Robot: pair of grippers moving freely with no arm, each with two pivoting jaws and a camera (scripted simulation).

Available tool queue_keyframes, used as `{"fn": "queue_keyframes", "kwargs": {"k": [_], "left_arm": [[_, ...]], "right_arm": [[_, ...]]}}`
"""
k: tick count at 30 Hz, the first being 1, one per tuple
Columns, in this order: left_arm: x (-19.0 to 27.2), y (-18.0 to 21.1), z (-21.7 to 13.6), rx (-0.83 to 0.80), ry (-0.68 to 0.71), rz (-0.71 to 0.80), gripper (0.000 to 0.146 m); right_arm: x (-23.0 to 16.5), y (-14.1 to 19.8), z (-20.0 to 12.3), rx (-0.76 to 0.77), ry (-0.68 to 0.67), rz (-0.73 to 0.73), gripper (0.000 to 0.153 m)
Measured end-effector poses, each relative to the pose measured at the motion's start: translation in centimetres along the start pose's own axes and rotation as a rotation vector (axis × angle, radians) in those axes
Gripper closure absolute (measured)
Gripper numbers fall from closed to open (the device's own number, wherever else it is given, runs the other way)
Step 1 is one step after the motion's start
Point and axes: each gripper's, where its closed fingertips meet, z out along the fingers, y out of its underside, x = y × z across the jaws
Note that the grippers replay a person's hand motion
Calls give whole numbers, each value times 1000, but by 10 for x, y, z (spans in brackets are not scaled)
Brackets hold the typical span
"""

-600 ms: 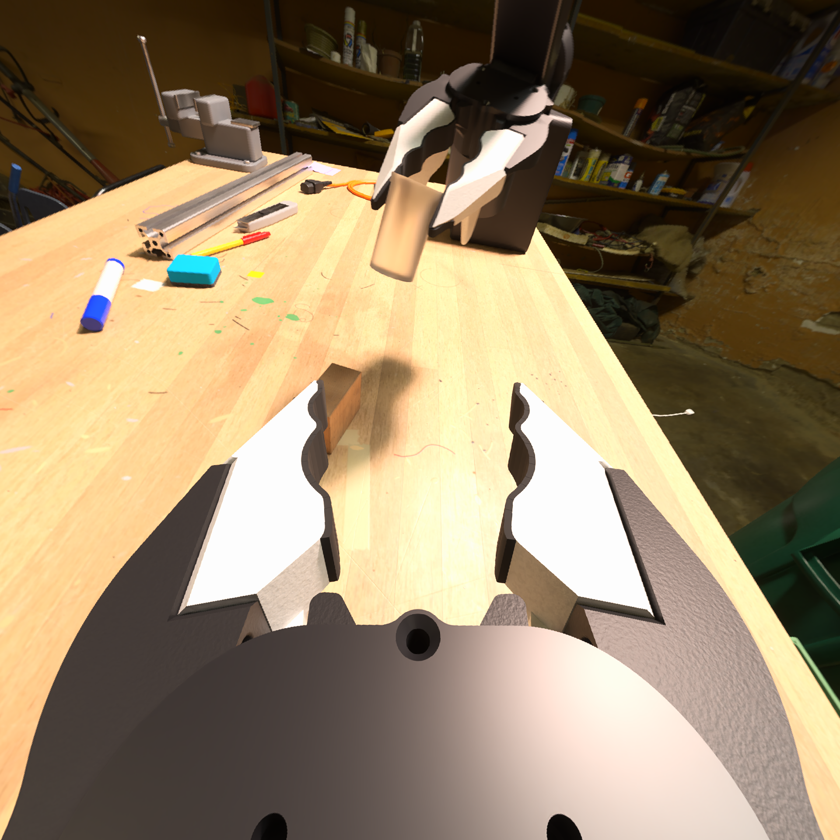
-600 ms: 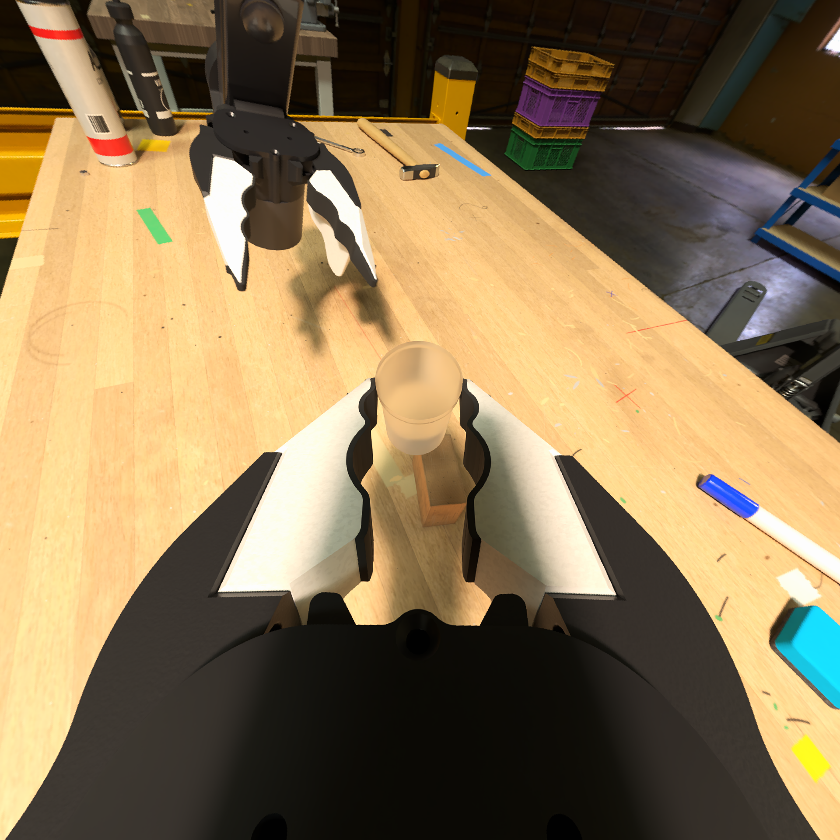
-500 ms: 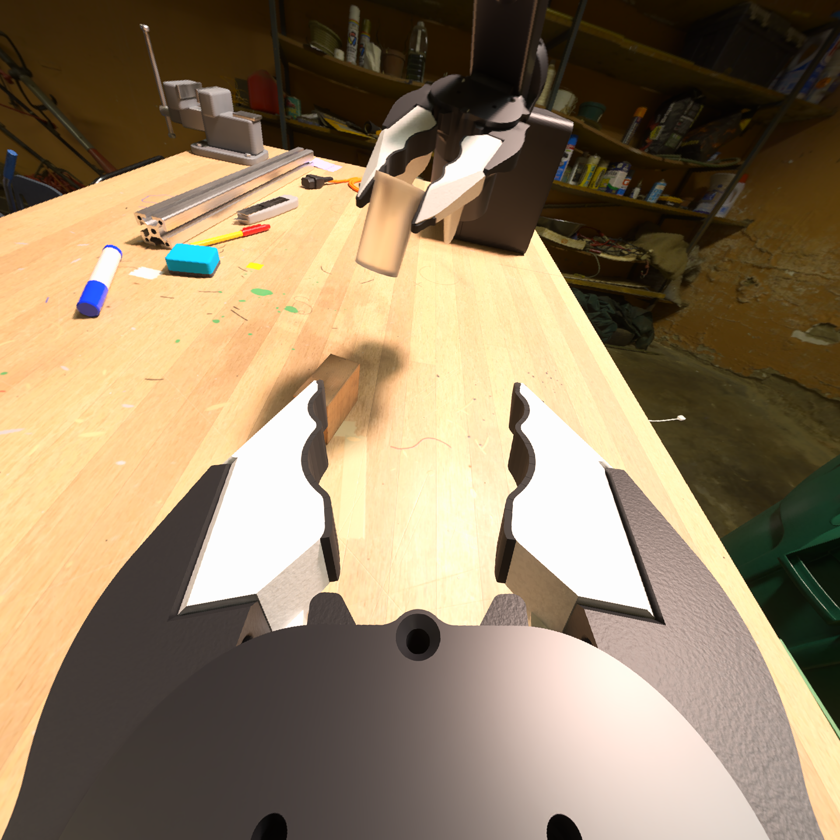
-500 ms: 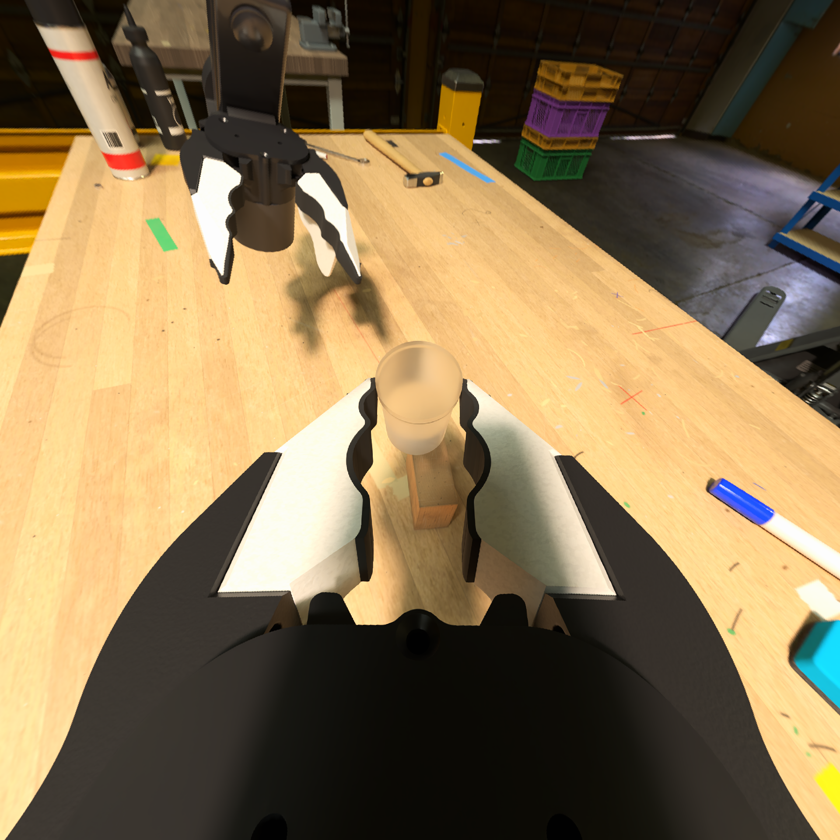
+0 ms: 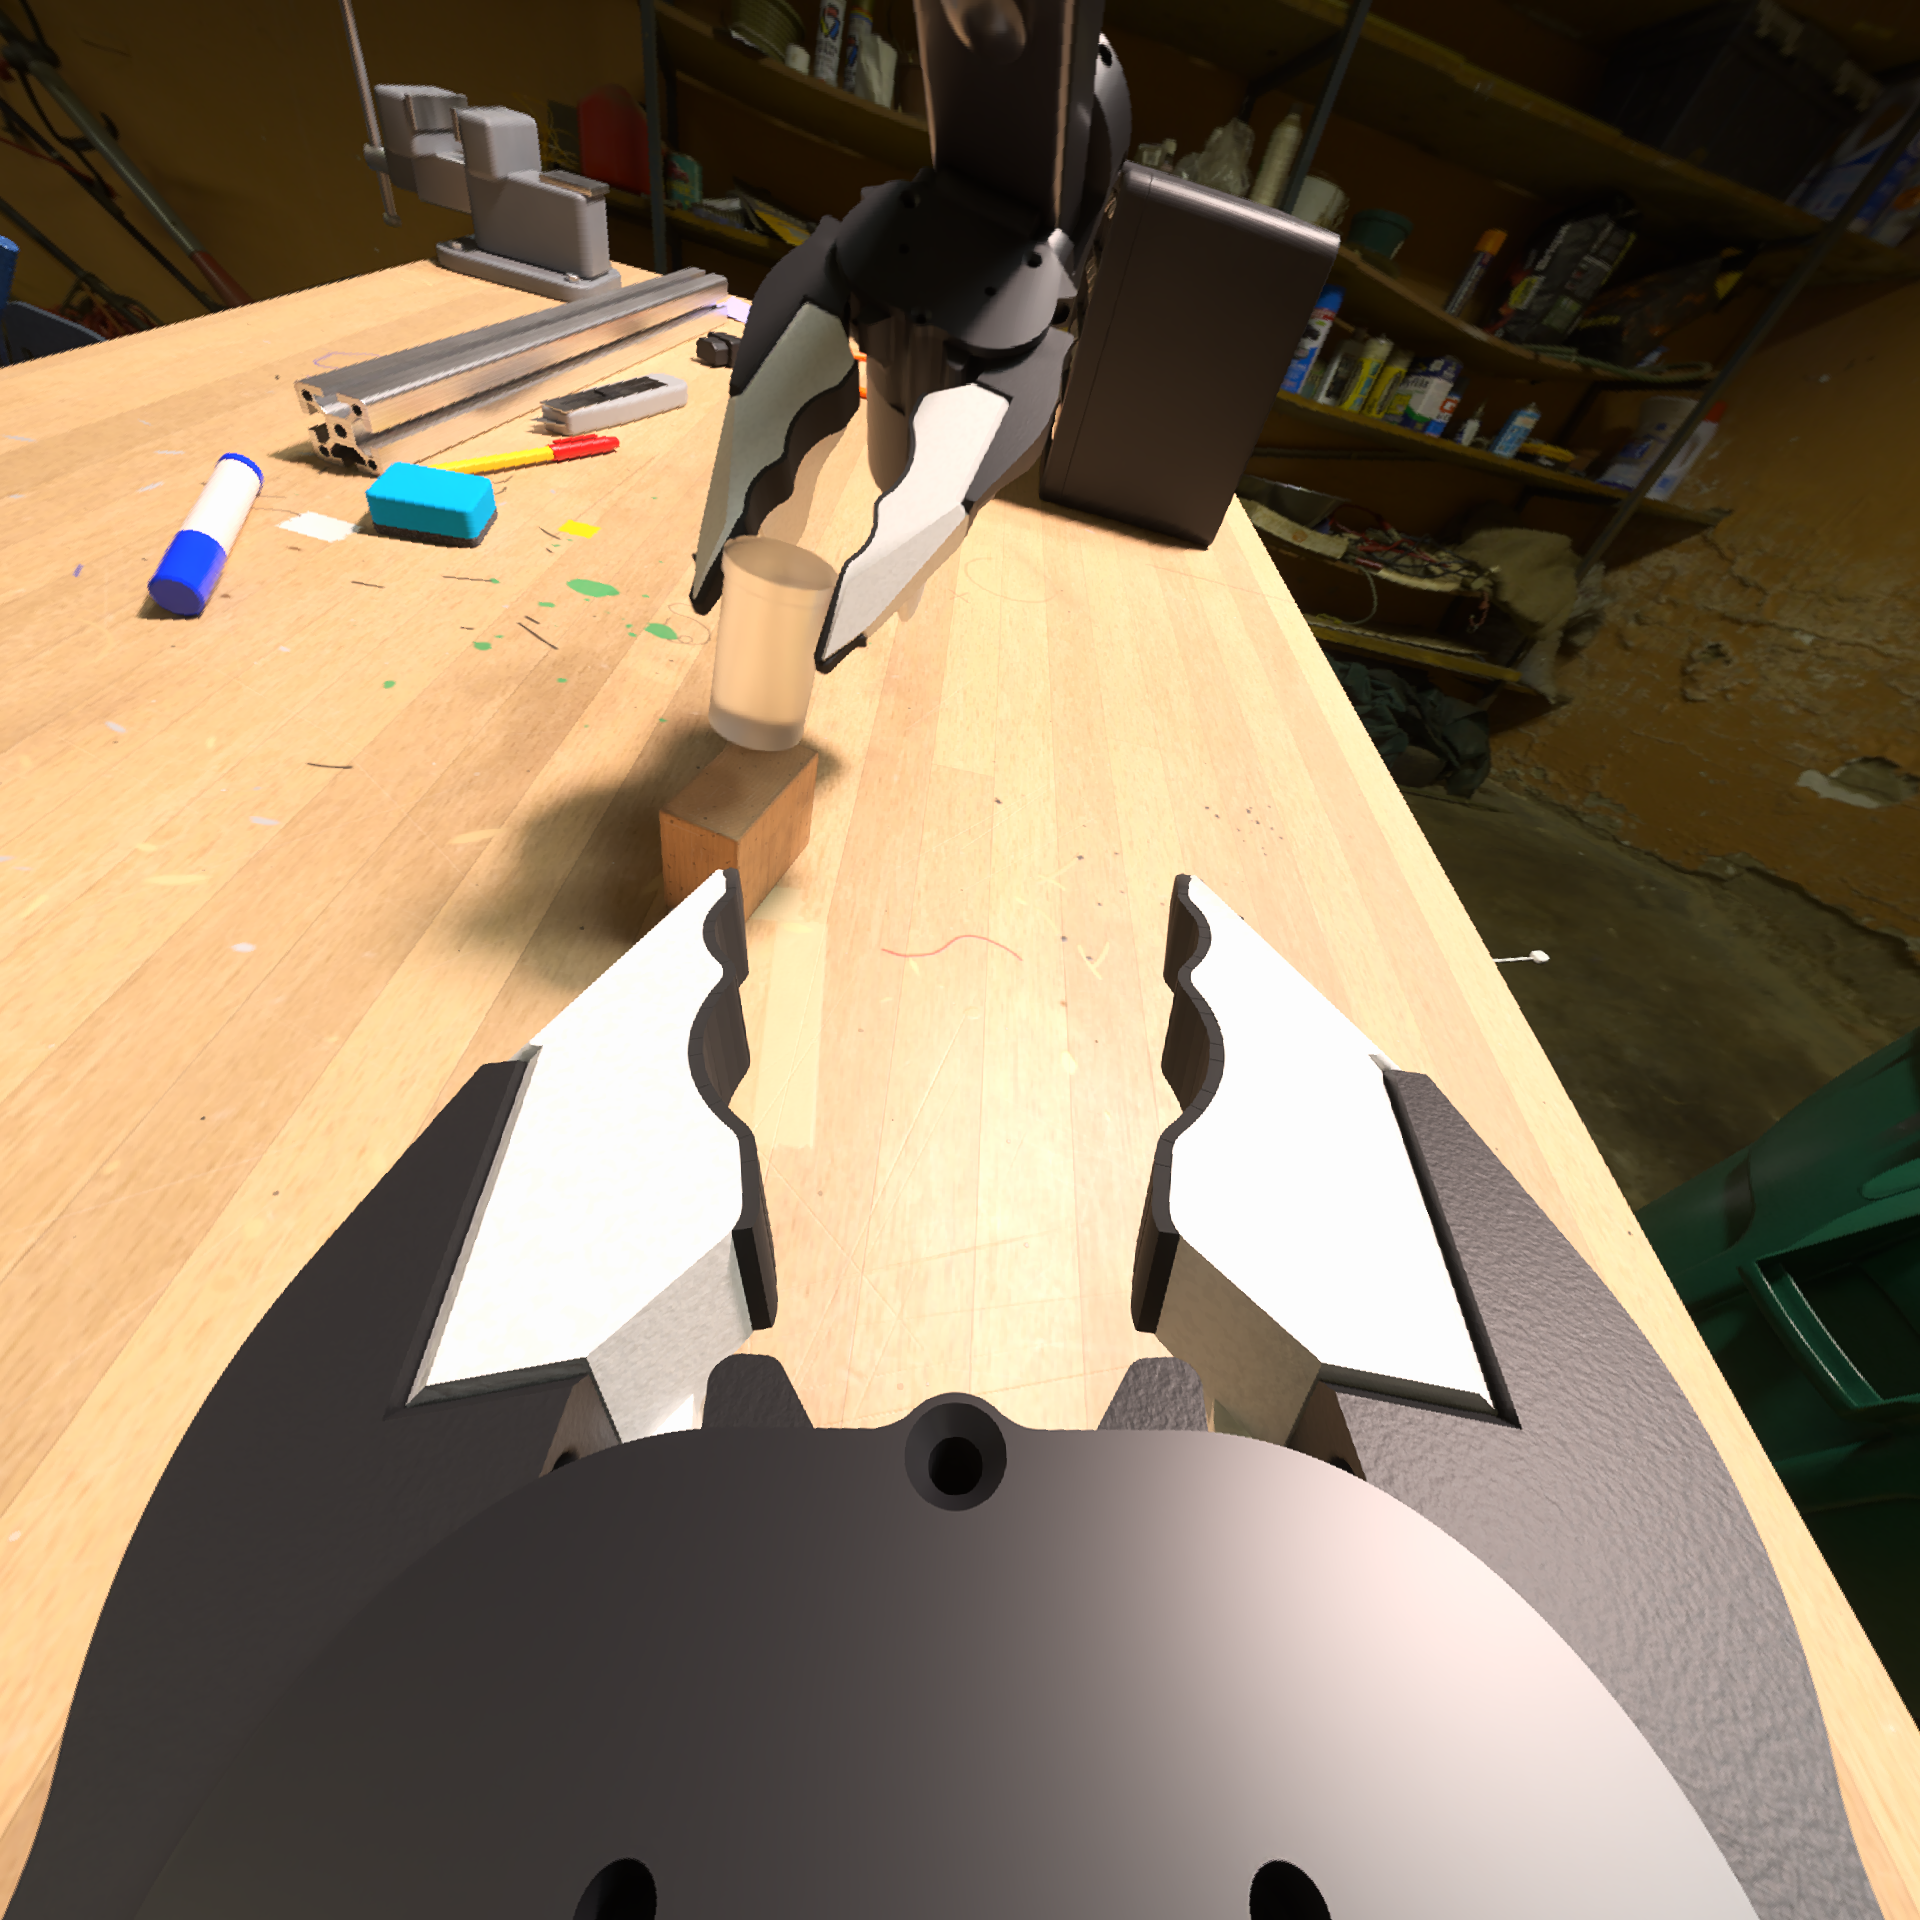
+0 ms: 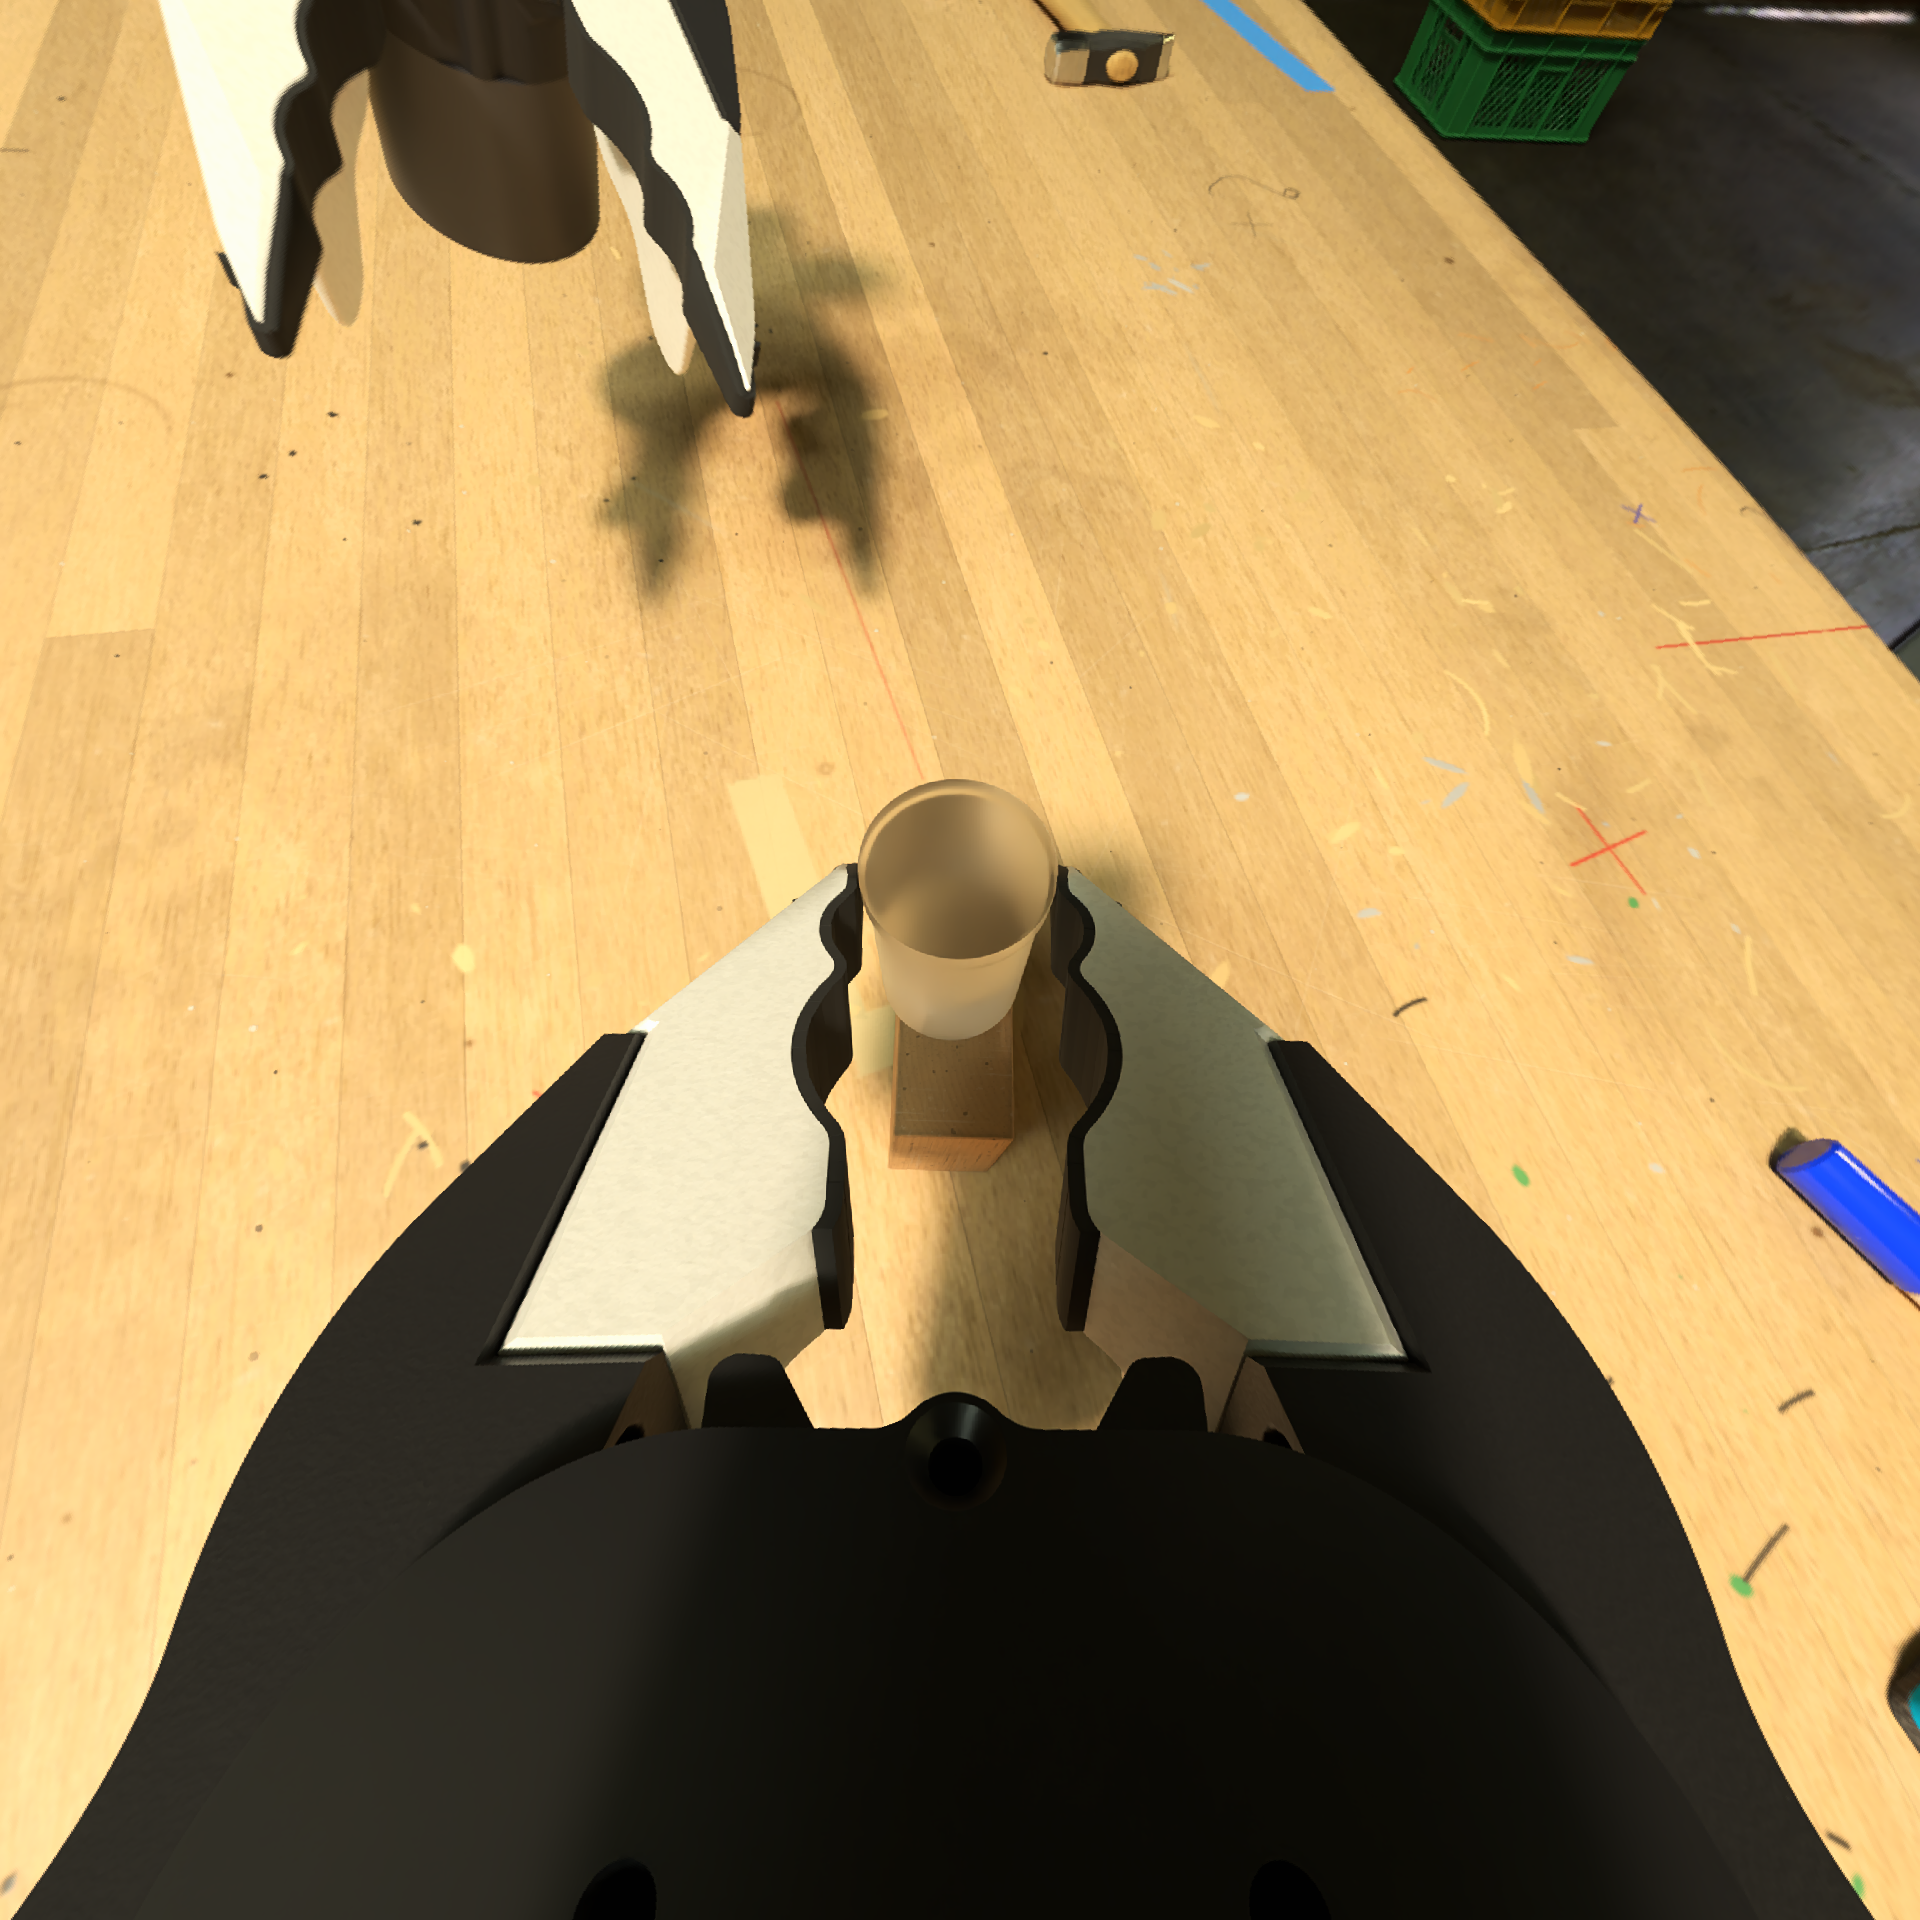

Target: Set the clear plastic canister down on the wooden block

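My right gripper (image 6: 956,883) is shut on the clear plastic canister (image 6: 951,914), which stands upright with its open mouth up. Its base is at the top face of the wooden block (image 6: 951,1107), at the block's far end. In the left wrist view the canister (image 5: 764,644) hangs between the right gripper's fingers (image 5: 774,613) with its base touching or just above the block (image 5: 740,821). My left gripper (image 5: 956,904) is open and empty, low over the bench, just right of and nearer than the block.
A blue marker (image 5: 203,535), a cyan eraser (image 5: 431,502), a red-yellow pen (image 5: 535,454) and an aluminium rail (image 5: 499,358) lie at the far left. A dark box (image 5: 1174,353) stands behind. The bench edge (image 5: 1455,935) drops off at right. A hammer (image 6: 1107,57) lies far off.
My right gripper has come down with the canister toward the block's top. My left gripper has drawn back, so the whole block now shows ahead of it.
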Motion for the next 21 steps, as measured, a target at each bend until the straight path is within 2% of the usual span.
{"fn": "queue_keyframes", "kwargs": {"k": [8,21], "left_arm": [[2,1,0,2,9,-11,65],[1,5,5,-6,21,-29,65]], "right_arm": [[2,8,10,35,-7,9,117],[0,17,17,-33,-8,-39,117]]}}
